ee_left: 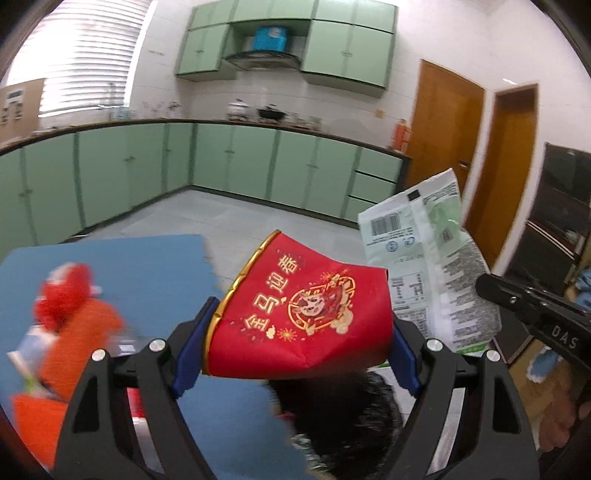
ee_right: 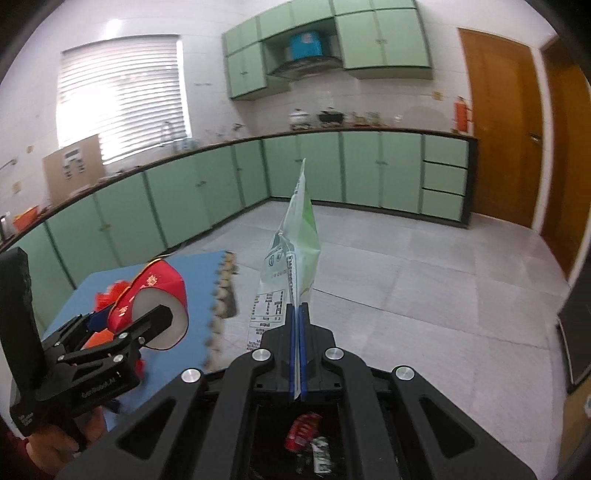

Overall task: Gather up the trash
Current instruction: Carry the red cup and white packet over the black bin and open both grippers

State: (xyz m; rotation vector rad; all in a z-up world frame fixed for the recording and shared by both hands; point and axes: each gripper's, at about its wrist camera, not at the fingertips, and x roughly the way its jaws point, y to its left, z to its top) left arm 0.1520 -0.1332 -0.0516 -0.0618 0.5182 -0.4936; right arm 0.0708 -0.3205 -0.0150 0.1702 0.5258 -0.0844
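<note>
Half the bin point(ee_right: 310, 439) behind claw point(ee_right: 297, 354)

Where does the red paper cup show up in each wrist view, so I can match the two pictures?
Left wrist view: the red paper cup sits low in the middle, lying sideways and clamped between the left gripper pads.
Right wrist view: the cup is at lower left, its white inside facing the camera.
Shared landmark: the blue mat behind the cup.

Home kitchen, pale green base cabinets point(ee_right: 177, 206) running along two walls; matching wall cupboards point(ee_right: 384, 33) hanging over a range hood point(ee_right: 303, 66); pots point(ee_right: 330, 116) sitting on the far countertop point(ee_right: 369, 130)
</note>
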